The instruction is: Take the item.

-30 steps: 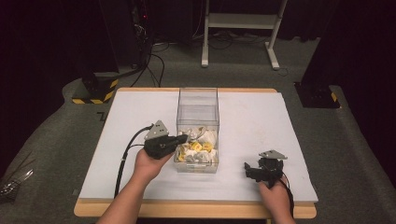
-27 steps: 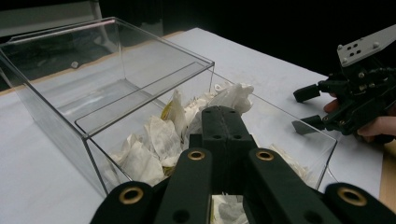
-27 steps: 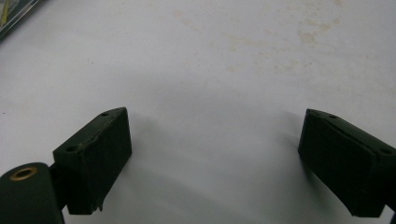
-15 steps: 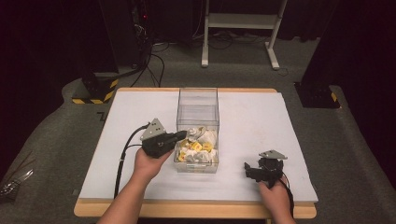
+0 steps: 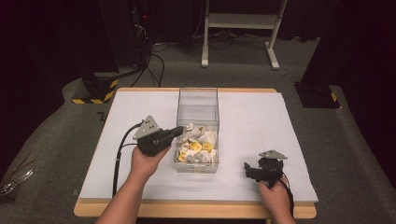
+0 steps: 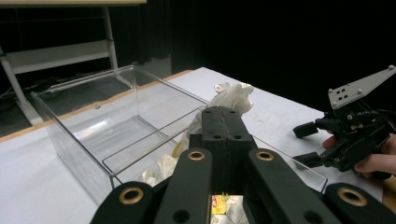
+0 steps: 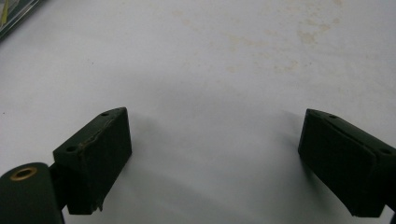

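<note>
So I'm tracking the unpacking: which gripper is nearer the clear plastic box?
Left. The left gripper is at the clear plastic box, jaws shut on a white wrapper; the right gripper rests apart, on the table beside it.

Both black tongs (image 5: 180,131) (image 5: 248,171) carry grey three-cornered plates, brass-ringed pivots, and trailing black cables.

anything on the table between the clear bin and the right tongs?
No. In the high view the white table is bare between the clear bin and the right tongs.
</note>
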Demonstrator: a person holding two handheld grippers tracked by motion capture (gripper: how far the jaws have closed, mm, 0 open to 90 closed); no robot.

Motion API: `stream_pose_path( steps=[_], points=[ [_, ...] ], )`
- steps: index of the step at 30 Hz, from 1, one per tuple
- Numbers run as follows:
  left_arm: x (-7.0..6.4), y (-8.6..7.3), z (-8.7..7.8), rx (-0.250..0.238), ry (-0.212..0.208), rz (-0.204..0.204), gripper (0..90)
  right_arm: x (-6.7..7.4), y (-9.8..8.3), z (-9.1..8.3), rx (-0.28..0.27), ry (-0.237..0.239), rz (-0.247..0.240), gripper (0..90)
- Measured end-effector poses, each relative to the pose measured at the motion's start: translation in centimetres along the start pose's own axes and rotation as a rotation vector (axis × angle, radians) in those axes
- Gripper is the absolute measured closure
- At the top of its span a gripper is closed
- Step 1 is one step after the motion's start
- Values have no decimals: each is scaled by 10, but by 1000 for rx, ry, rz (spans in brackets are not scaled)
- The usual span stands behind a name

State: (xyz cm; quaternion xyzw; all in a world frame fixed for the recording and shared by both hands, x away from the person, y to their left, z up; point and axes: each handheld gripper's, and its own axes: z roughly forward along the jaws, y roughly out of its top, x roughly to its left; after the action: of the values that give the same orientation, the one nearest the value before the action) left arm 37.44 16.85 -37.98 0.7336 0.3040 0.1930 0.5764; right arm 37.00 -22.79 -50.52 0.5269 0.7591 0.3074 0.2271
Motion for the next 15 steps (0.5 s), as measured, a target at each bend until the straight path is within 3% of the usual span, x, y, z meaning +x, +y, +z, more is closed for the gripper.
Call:
stream_pose_path(
  steps=[15],
  points=[
    [2, 8, -9, -37, 20, 1, 900, 0, 0, 0, 0, 0, 0, 96]
  ],
)
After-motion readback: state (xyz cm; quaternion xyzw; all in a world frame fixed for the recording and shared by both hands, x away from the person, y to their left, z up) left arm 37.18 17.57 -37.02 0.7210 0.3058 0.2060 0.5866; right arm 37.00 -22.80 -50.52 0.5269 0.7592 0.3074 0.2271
